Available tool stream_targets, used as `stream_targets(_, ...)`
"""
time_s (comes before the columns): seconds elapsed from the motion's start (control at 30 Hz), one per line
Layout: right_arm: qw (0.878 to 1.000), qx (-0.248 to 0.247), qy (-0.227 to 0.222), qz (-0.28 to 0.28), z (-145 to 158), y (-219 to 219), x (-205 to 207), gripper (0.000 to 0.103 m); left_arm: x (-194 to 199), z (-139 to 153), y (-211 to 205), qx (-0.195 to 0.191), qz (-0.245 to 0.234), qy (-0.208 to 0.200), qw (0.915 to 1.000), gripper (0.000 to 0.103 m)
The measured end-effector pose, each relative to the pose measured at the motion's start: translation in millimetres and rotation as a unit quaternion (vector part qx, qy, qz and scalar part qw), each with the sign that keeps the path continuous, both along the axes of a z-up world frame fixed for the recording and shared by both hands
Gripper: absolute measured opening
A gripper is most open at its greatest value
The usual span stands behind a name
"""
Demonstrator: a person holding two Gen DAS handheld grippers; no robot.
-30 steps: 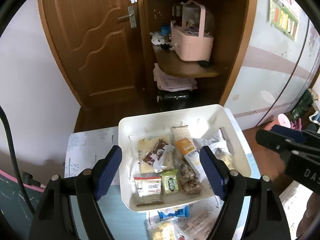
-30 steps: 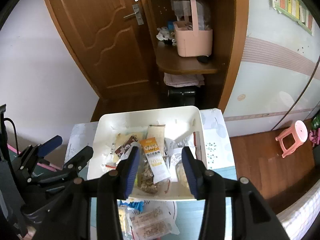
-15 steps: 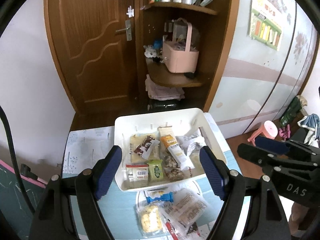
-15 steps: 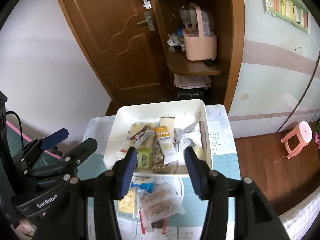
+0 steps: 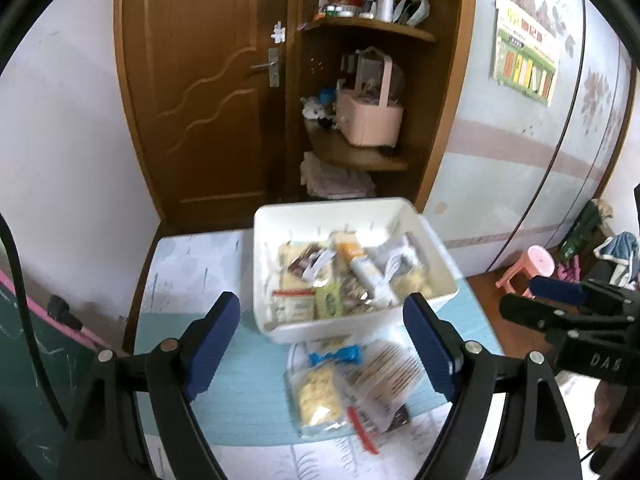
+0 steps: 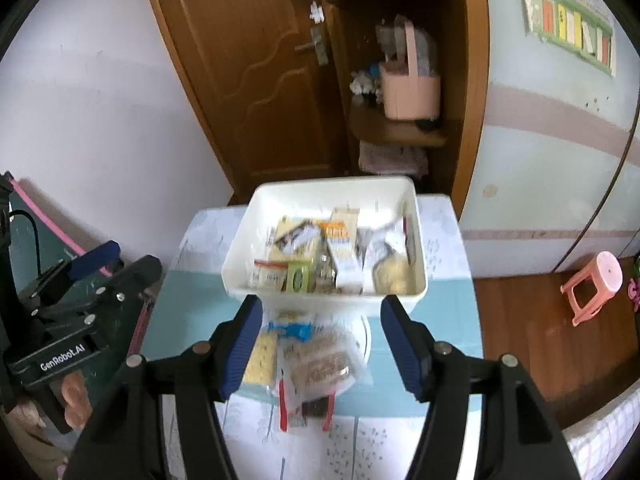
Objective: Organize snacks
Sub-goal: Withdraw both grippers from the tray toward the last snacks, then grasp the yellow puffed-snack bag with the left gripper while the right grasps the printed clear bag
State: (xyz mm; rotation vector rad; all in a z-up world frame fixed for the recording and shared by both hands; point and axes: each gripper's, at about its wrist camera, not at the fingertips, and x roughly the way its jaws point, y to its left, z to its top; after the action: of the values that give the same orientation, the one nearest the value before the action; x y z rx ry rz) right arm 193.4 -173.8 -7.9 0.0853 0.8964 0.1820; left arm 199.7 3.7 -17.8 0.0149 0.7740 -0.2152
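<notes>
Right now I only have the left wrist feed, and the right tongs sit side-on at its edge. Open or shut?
Observer: Open, with nothing between them. The right tongs point at the near wall of the white bin.
Operator: What lines up under them?
Observer: The clear pack of brown biscuits. It lies on the table in front of the bin, roughly centred between the two fingers in the right wrist view.
Operator: Is my left hand visible anywhere?
Observer: Yes. Fingers of the left hand show low at the left edge of the right wrist view, to the left of the table.
</notes>
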Motion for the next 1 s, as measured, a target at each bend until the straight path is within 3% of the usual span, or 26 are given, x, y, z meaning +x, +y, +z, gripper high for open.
stream_targets(0.2,0.999,0.001,0.049,-0.008,-50.3,3.5,-3.4,0.062,-4.8,-64.4,7.0,0.028,-0.002,0.062,0.9977,0.083)
stream_targets(0.63,0.981,0.042,0.182,-0.047,-181.1,22.9,25.8,0.062,24.4,-208.2,7.4,-0.005,-0.001,0.212,0.9773,0.083)
stream_targets(0.87,0.967,0.088,0.215,-0.106,-218.3,19.9,48.5,0.067,43.3,-251.1,2.1,-0.032,-0.012,0.270,0.9623,0.083)
stream_targets(1.0,0.962,0.099,0.221,-0.124,-224.4,20.4,53.8,0.074,43.3,-256.0,-6.4,-0.023,-0.031,0.263,0.9641,0.084)
